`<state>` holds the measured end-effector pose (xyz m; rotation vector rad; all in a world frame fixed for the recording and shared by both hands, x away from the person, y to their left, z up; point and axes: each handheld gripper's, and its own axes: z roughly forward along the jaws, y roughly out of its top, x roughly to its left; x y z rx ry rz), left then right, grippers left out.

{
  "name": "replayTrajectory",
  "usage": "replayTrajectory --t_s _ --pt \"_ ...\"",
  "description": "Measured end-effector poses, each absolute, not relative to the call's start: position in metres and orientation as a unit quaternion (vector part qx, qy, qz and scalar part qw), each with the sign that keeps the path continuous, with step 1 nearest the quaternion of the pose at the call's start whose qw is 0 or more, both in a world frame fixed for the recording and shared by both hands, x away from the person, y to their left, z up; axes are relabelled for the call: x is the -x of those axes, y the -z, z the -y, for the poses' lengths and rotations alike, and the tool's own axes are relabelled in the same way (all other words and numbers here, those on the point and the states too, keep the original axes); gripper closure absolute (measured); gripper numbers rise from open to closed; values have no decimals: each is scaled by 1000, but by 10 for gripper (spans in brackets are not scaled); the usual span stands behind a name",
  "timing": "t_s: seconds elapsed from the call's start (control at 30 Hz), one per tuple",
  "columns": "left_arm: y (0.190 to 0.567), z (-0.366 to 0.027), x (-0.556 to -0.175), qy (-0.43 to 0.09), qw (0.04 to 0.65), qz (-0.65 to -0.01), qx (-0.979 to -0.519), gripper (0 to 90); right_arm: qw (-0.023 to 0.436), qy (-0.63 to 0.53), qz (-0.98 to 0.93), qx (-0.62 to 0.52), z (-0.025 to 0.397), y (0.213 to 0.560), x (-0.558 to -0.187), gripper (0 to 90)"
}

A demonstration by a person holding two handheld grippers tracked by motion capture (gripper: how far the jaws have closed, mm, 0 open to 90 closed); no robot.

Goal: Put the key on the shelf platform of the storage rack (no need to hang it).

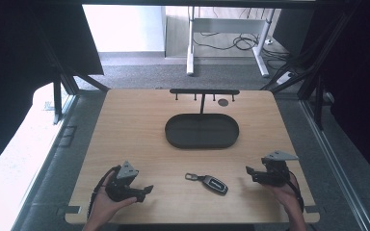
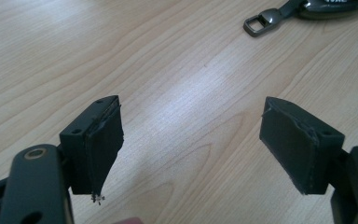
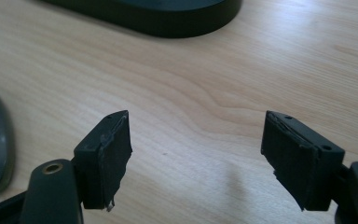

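Wooden table (image 1: 139, 130) carried a black oval tray (image 1: 202, 131) at centre-far, with a hook rack (image 1: 204, 92) behind it. Left gripper (image 1: 147, 188) rested near-left, jaws spread apart, empty. Right gripper (image 1: 248, 170) rested near-right, jaws likewise released. Car key fob (image 1: 211, 183) lay flat between them, untouched.

Counts on the wooden table (image 1: 139, 125)
One car key fob (image 1: 211, 183), one black oval tray (image 1: 202, 131), one hook rack (image 1: 204, 92) with four pegs, two handheld grippers: left gripper (image 1: 147, 189), right gripper (image 1: 248, 171).
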<state>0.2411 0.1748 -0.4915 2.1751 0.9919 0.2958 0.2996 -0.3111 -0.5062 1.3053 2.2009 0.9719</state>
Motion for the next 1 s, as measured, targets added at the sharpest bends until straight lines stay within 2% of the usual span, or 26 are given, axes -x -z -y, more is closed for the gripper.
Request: replayTrajectory --t_s 0.13,0.53,1.0 --pt "490 -178 -243 -117 361 -387 -840 218 189 -331 -805 -454 304 504 -300 253" --pt "489 -175 -244 -113 361 -385 -842 218 177 -329 -825 -423 284 470 -300 295" --pt "491 -176 -244 -111 362 -387 -841 218 136 -312 -874 -347 227 454 -299 320"
